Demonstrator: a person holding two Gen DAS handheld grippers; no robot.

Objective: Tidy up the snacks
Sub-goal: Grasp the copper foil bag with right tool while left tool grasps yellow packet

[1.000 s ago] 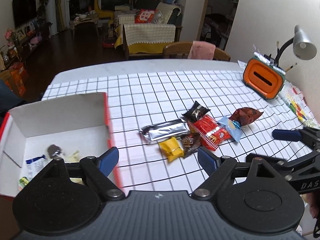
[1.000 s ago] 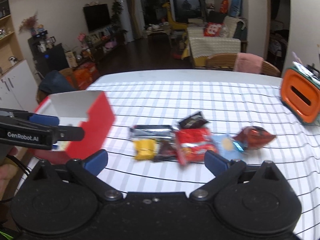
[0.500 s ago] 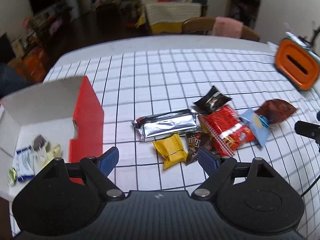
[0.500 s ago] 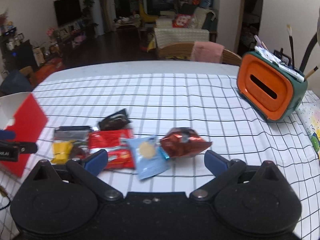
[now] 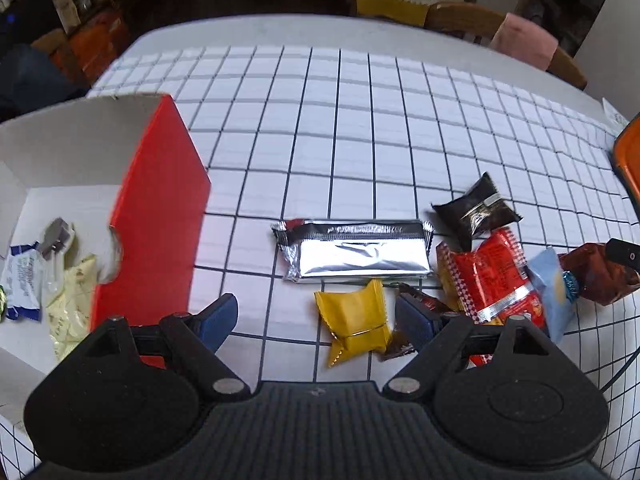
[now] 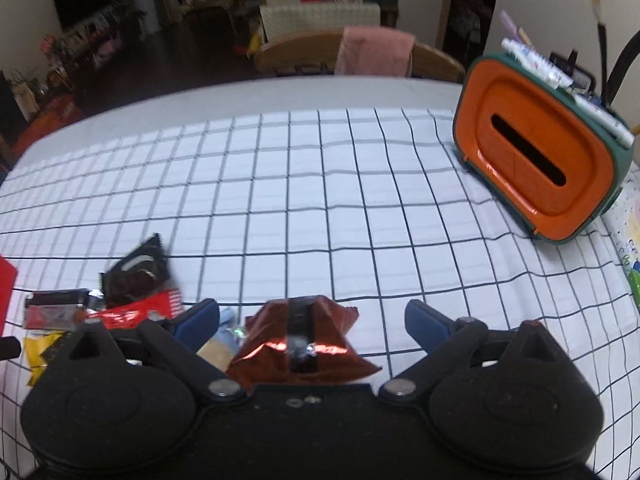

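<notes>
Squarely between right claw (image 6: 312, 322) fingers: red-brown packet (image 6: 304, 344)

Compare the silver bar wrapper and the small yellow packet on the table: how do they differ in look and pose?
The silver bar wrapper is long, flat and shiny, lying crosswise; the yellow packet is short, puffy, matte, and lies tilted. The silver one lies farther from the left gripper; the yellow one sits between its open fingers. Both are sealed and rest on the checked cloth.

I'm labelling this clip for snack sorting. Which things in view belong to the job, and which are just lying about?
Job:
red box
silver bar
yellow packet
red packet
black packet
light blue packet
dark red packet

Lying about:
orange tissue holder
pink cloth
</notes>
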